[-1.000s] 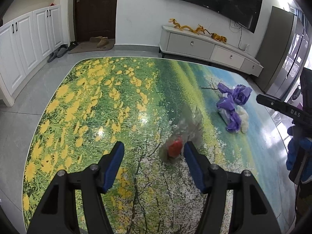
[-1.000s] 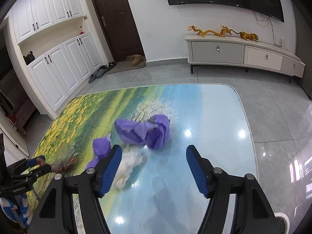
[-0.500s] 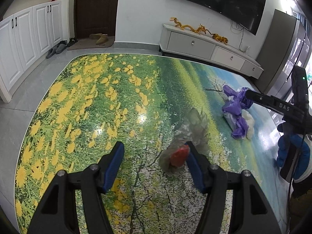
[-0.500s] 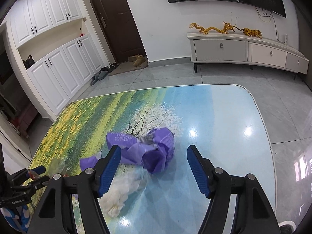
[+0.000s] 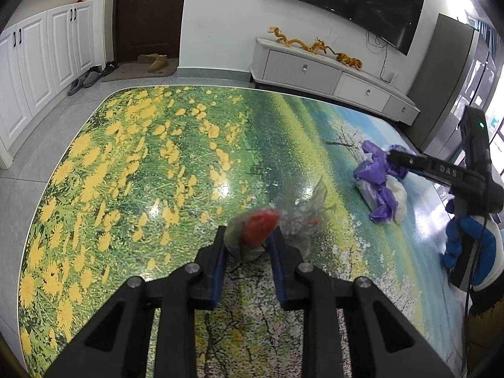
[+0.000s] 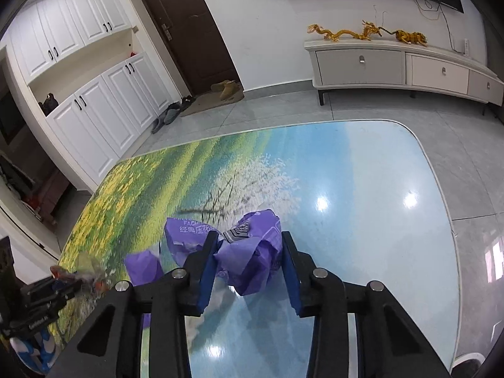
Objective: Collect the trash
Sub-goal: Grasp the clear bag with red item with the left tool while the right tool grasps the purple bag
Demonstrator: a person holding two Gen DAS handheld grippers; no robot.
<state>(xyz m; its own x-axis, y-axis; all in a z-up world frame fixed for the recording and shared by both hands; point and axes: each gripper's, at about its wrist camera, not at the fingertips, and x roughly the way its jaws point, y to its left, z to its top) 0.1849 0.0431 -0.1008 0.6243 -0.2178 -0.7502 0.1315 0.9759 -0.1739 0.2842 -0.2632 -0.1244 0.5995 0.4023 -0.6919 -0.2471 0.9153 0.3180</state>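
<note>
My left gripper (image 5: 247, 245) is shut on a crumpled clear plastic wrapper with a red piece inside (image 5: 261, 228), on the table printed with flowers and a tree (image 5: 141, 157). My right gripper (image 6: 249, 261) has closed in around a crumpled purple tissue pack wrapper (image 6: 249, 255); both pads touch it. White tissue (image 5: 398, 195) lies under the purple wrapper (image 5: 371, 173). In the left wrist view the right gripper (image 5: 400, 159) reaches over the purple wrapper. In the right wrist view the left gripper (image 6: 67, 282) holds the clear wrapper (image 6: 89, 267) at the lower left.
The table's right edge (image 6: 441, 201) drops to a grey tiled floor. A white TV cabinet (image 5: 330, 75) with gold dragon figures stands beyond the table. White cupboards (image 6: 104, 113) and a dark door (image 6: 189, 31) with shoes are at the far left.
My left gripper has closed on the clear wrapper with the red piece. My right gripper has moved onto the purple wrapper and narrowed around it.
</note>
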